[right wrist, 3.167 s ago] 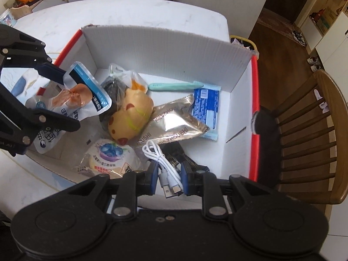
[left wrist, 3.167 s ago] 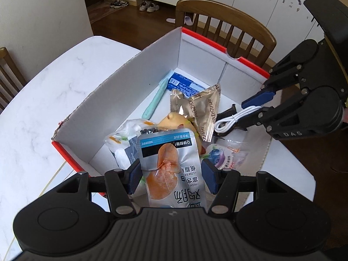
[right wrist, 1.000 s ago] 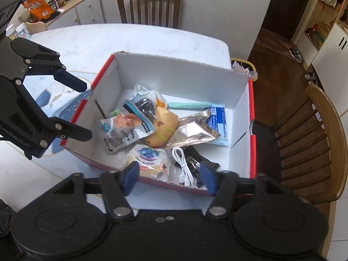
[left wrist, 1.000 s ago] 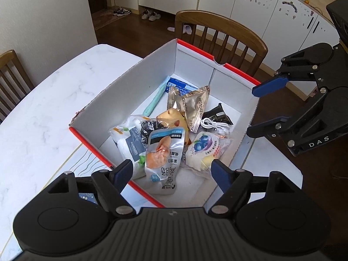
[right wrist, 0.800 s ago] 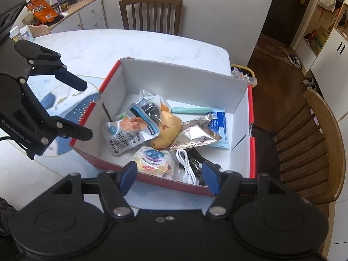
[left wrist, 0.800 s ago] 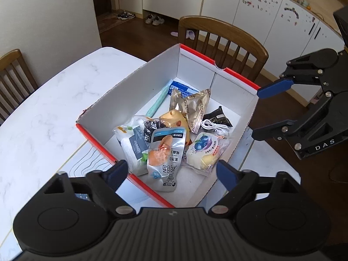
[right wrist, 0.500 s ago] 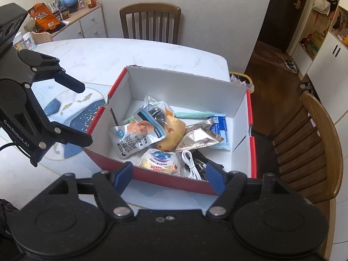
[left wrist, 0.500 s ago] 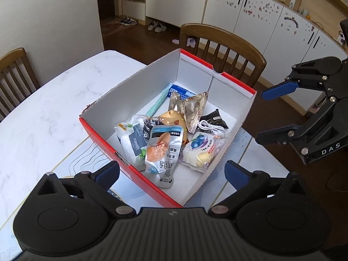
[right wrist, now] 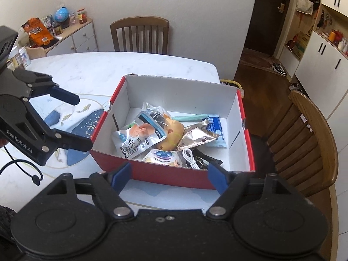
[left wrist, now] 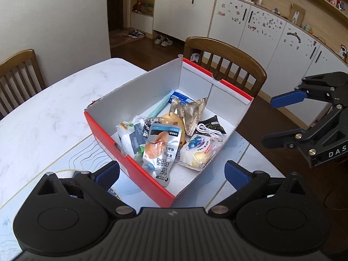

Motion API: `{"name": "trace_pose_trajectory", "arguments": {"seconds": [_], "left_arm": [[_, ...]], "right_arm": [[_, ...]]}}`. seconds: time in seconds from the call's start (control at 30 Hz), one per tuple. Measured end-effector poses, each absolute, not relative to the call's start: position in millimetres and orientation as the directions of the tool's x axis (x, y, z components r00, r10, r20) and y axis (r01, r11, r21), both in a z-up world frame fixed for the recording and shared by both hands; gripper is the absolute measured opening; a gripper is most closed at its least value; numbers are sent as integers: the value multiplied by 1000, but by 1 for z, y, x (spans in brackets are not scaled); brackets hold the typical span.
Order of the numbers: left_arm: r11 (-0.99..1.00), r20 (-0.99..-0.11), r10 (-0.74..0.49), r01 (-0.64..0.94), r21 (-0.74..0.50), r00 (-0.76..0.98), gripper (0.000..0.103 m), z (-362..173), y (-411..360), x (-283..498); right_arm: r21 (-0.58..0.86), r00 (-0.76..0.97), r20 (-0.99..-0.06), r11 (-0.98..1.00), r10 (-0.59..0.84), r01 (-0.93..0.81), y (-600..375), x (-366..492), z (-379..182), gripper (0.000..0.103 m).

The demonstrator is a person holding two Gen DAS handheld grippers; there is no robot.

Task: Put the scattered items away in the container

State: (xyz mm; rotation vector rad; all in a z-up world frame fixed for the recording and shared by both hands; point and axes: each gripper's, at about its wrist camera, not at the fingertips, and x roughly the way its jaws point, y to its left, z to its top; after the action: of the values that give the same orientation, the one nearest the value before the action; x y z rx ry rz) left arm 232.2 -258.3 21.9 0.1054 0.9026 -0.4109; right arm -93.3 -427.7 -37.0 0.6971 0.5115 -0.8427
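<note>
A white cardboard box (left wrist: 134, 100) with red outer sides (right wrist: 174, 175) stands on the marble table. Inside lie a chicken snack pouch (left wrist: 159, 150), a white cable (left wrist: 208, 131), a gold foil pack (left wrist: 191, 113), a blueberry bun pack (left wrist: 198, 150), a yellow toy (right wrist: 171, 130) and a teal stick (right wrist: 191, 116). My left gripper (left wrist: 171, 174) hangs wide open above the box's near corner, holding nothing. My right gripper (right wrist: 170, 177) hovers over the box's red long side; its jaws are opening, with nothing between them. Each gripper shows in the other's view (right wrist: 80, 121) (left wrist: 271, 121).
A placemat with blue patches (right wrist: 82, 121) lies under the box. Wooden chairs stand at the table's end (left wrist: 226, 65), its far side (right wrist: 139, 34) and left (left wrist: 17, 76). A low cabinet with clutter (right wrist: 71, 37) stands by the wall.
The left gripper let go of the snack pouch and the right gripper the white cable; both lie in the box. Both grippers have pulled back from the box and opened wider.
</note>
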Motion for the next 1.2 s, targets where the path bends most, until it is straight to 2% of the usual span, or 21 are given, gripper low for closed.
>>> {"name": "trace_pose_trajectory", "arguments": {"seconds": [0.4,0.7,1.2], "left_arm": [[928,-771,-268,370,-45,578,103,20,-259,214],[934,-788,-233,356,-19,570,103,13,-261,205],[928,-803,-269,366,-68,532,103,0,-266,205]], "right_arm": [[367,550,-628,414,-550,833,-402,-93,-47,79],[370,527,-658,380,-537,848,-393,-88,-56,79],[371,514,-682,360,-521,856,-393,-86,-63,79]]}}
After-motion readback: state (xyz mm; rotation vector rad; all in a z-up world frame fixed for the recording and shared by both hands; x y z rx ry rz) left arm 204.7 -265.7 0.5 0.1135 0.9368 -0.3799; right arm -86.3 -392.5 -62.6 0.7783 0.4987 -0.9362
